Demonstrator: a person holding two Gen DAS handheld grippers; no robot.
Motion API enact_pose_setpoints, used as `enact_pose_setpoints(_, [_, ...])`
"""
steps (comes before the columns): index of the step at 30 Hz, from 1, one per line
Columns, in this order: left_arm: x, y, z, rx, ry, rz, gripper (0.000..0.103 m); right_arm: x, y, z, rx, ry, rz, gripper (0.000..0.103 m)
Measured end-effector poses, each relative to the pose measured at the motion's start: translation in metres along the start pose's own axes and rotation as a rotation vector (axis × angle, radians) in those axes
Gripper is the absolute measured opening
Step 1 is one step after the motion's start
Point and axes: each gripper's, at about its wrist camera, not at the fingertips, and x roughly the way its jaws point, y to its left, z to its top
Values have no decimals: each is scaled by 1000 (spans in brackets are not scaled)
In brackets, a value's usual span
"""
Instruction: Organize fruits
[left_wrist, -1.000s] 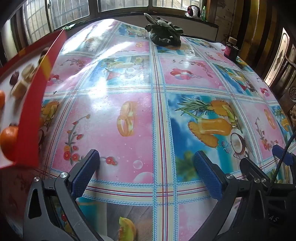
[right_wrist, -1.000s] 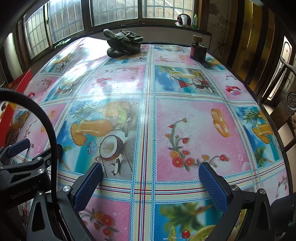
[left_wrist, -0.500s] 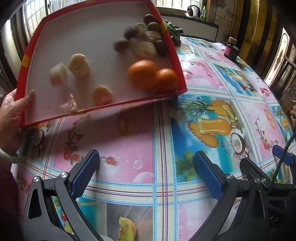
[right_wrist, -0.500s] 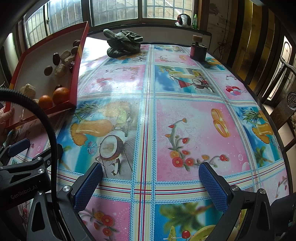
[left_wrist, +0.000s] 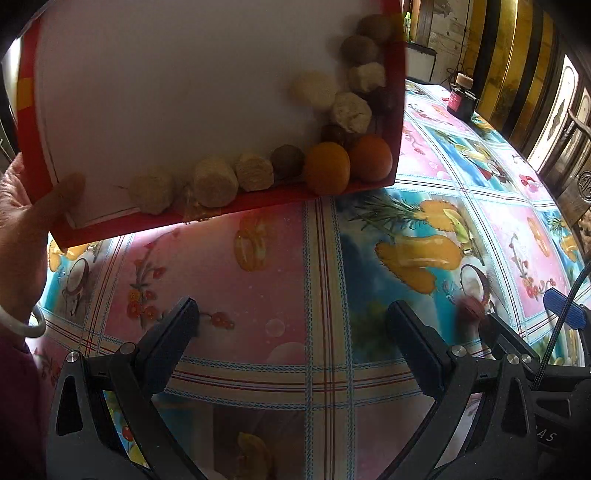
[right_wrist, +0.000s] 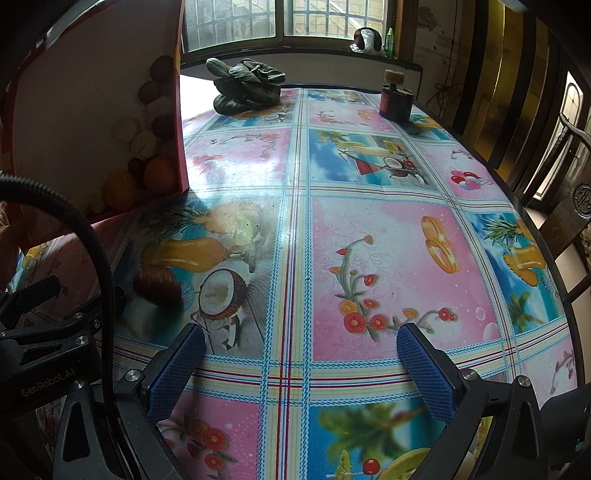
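A bare hand (left_wrist: 22, 229) holds a red-rimmed white box lid (left_wrist: 177, 74) tilted steeply above the table. Two oranges (left_wrist: 347, 162), several pale peeled fruits (left_wrist: 214, 181) and several dark brown fruits (left_wrist: 360, 48) lie piled against its lower rim and right wall. The lid also shows in the right wrist view (right_wrist: 74, 103), at the left. One dark brown fruit (right_wrist: 155, 286) is blurred on the tablecloth, just below the lid. My left gripper (left_wrist: 291, 325) is open and empty, low over the table in front of the lid. My right gripper (right_wrist: 299, 350) is open and empty, to the left gripper's right.
The round table wears a glossy fruit-print cloth (right_wrist: 369, 240). A dark green bundle of leaves (right_wrist: 245, 86) and a dark red jar with a cork lid (right_wrist: 393, 99) stand at the far side. A wooden chair (right_wrist: 569, 206) stands at the right edge.
The hand has tipped the lid up more steeply and closer. The fruits have slid down to its lower rim and right wall. One dark fruit has dropped onto the table. Both grippers have stayed still.
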Motion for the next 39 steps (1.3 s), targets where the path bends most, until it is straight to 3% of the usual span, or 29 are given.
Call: enact_pose_setpoints(39, [5,7,1,-1,0,0,103,0,1,0,0,0,0,103])
